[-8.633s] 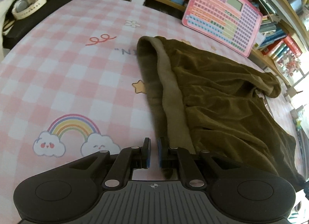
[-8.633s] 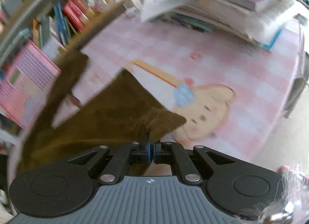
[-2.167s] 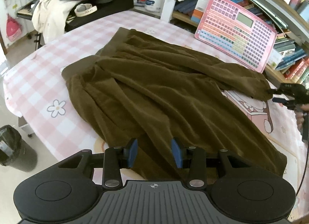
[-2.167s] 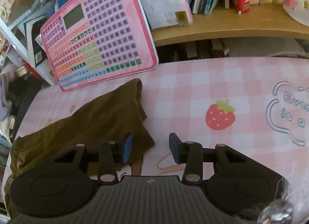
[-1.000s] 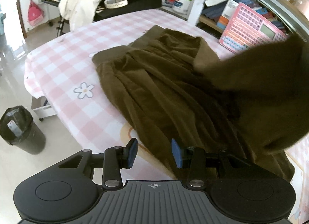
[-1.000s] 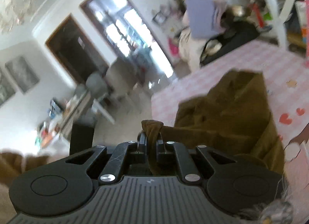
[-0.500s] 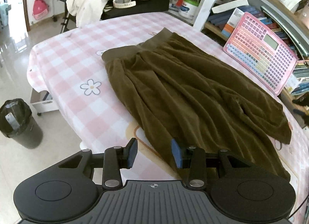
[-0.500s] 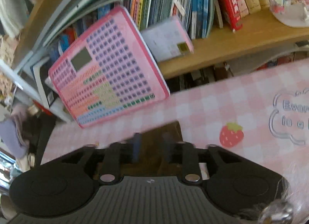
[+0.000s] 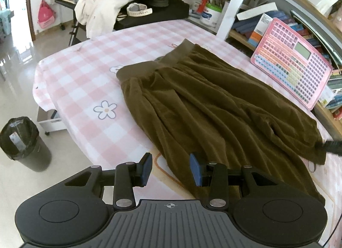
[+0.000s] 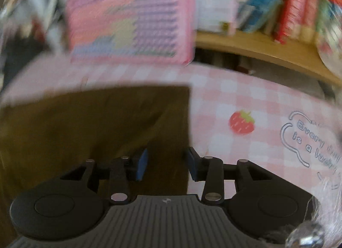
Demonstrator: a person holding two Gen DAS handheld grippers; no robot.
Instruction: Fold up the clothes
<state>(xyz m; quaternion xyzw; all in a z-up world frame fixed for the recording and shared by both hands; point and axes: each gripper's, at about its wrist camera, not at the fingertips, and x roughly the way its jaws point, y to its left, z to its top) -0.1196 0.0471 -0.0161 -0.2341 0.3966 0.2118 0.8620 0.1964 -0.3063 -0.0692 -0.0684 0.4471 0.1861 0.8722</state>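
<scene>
An olive-brown skirt (image 9: 213,102) lies spread flat on the pink checked tablecloth (image 9: 85,77), its waistband at the far left. My left gripper (image 9: 171,169) hovers open over the skirt's near hem edge, with nothing between its blue pads. In the right wrist view, which is blurred, the skirt's corner (image 10: 96,124) lies under my right gripper (image 10: 165,163). Its jaws are opening, and the cloth runs below the gap without the pads pressing on it. A black part of the right gripper (image 9: 329,146) shows at the skirt's far right corner.
A pink toy keyboard (image 9: 292,72) leans on the bookshelf (image 10: 256,45) behind the table. A black stand with piled clothes (image 9: 149,13) is at the far end. A bagged bin (image 9: 23,143) stands on the floor, left of the table edge.
The right gripper held a skirt corner up in the air, shut. It has since swung down to the table and let go, and the skirt now lies flat. The left gripper stayed put.
</scene>
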